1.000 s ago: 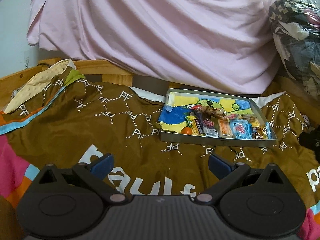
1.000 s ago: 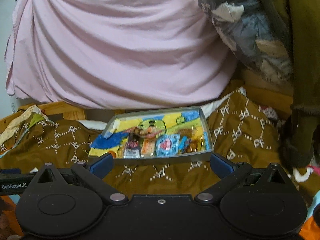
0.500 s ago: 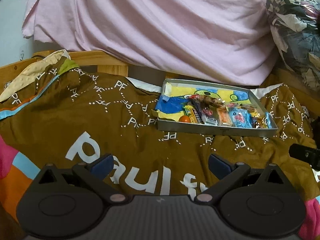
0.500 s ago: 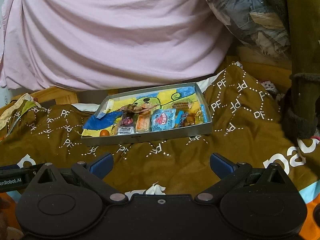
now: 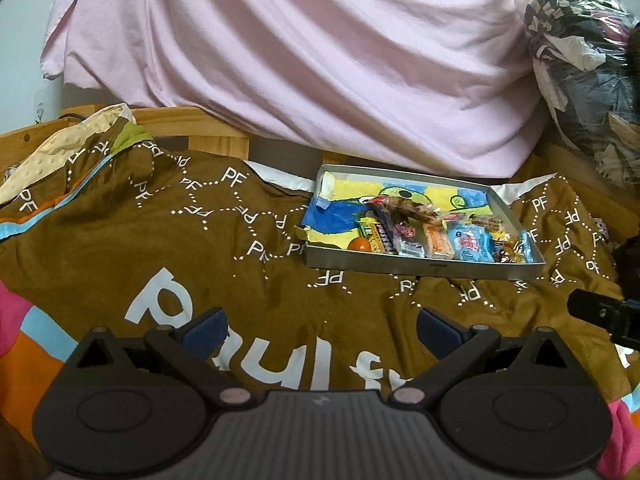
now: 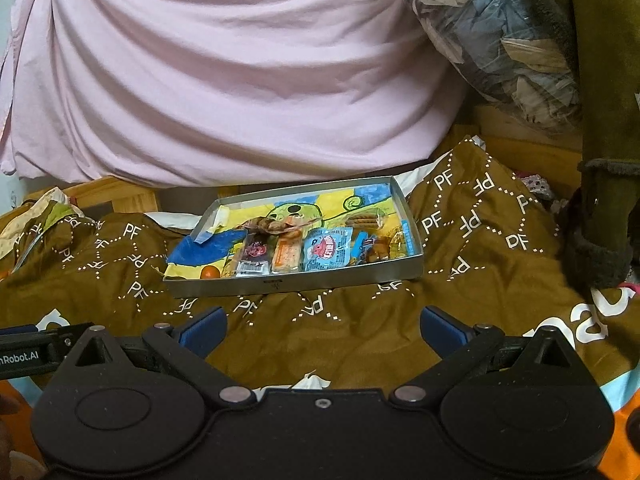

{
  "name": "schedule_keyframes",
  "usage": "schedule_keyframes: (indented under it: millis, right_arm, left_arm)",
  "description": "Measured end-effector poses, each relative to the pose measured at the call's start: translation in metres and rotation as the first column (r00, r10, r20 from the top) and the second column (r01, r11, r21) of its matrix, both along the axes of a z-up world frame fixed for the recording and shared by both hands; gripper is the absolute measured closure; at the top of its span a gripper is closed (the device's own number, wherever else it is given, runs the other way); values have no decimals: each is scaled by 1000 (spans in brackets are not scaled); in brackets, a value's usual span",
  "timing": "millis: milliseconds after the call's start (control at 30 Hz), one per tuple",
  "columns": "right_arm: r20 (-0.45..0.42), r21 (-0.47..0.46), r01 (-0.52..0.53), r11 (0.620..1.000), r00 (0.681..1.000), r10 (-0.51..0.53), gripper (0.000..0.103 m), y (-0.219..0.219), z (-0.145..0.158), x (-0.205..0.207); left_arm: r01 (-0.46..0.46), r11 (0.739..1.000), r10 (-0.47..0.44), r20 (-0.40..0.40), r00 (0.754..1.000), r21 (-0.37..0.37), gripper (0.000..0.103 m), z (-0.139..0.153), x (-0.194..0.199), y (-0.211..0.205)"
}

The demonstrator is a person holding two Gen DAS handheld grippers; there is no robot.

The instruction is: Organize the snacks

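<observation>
Dim, warm indoor light; soft shadows under the tin tray (image 6: 304,282). Fisheye bends edges, corners vignetted black. Focus slightly soft throughout.

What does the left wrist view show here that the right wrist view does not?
Only the left wrist view shows the large white lettering on the brown blanket and the other tool's black tip at the right edge. Only the right wrist view shows the olive-green garment hanging at right and a white tissue scrap. Both show the metal tray of snacks, the pink sheet and an open tool.
</observation>
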State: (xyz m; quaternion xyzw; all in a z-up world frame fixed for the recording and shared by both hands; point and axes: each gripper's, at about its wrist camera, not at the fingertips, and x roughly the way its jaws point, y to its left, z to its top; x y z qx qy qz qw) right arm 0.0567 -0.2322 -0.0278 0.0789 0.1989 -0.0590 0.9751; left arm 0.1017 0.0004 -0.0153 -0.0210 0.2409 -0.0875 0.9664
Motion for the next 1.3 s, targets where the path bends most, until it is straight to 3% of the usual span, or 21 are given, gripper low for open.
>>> schedule_keyframes:
  millis: [1300]
  right_arm:
    - [-18, 7, -8, 1000, 1000, 8, 1, 2, -4, 4]
  left_arm:
    - [-5, 1000, 6, -10, 1000, 9, 0, -2, 1, -1]
